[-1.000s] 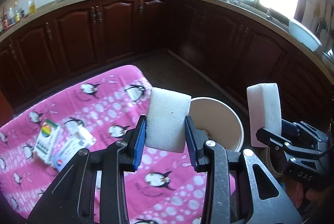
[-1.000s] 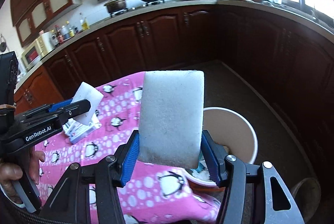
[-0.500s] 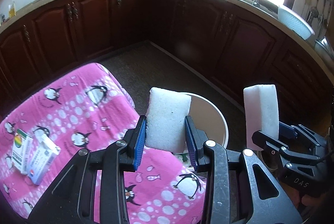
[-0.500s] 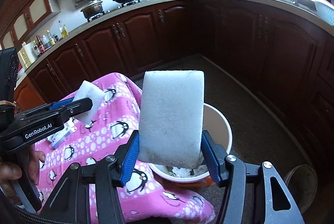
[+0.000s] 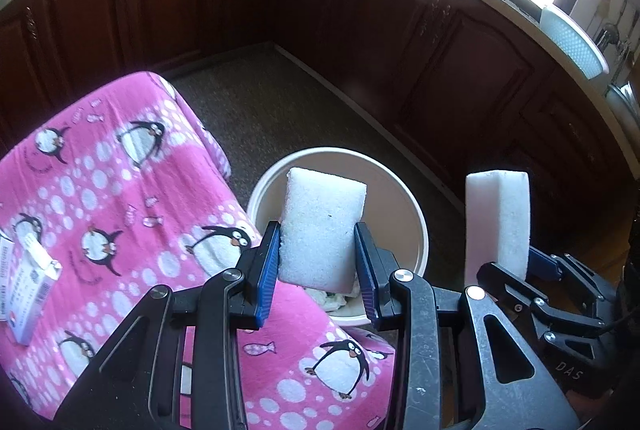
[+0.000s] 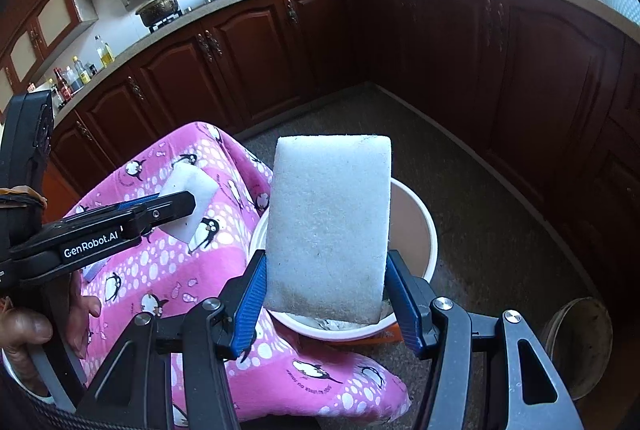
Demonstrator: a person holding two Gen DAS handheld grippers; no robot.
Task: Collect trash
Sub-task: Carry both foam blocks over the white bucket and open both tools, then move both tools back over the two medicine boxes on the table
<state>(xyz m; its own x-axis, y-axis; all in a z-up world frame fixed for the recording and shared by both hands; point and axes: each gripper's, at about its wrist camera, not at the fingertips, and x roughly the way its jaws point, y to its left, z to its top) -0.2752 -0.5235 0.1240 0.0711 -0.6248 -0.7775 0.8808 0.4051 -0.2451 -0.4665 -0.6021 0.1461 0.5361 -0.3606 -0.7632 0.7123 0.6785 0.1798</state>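
Observation:
My left gripper (image 5: 316,262) is shut on a small white foam block (image 5: 322,228), held upright over the near rim of a round white bin (image 5: 416,222) on the floor. My right gripper (image 6: 326,294) is shut on a larger white foam block (image 6: 328,226), also upright above that white bin (image 6: 420,234). In the left wrist view the right gripper's block (image 5: 498,218) shows at the right; in the right wrist view the left gripper's block (image 6: 190,195) shows at the left. Crumpled white paper lies in the bin's bottom (image 5: 328,300).
A table under a pink penguin cloth (image 5: 108,189) stands left of the bin, with small cardboard boxes (image 5: 24,282) on it. Dark wooden kitchen cabinets (image 6: 440,41) curve around the brown floor. A low round vessel (image 6: 580,334) sits on the floor at the right. A hand (image 6: 24,326) holds the left gripper.
Both grippers have moved forward and down toward the bin, still holding their foam blocks. The bin looks larger and sits directly behind both blocks; the boxes slid toward the left edge.

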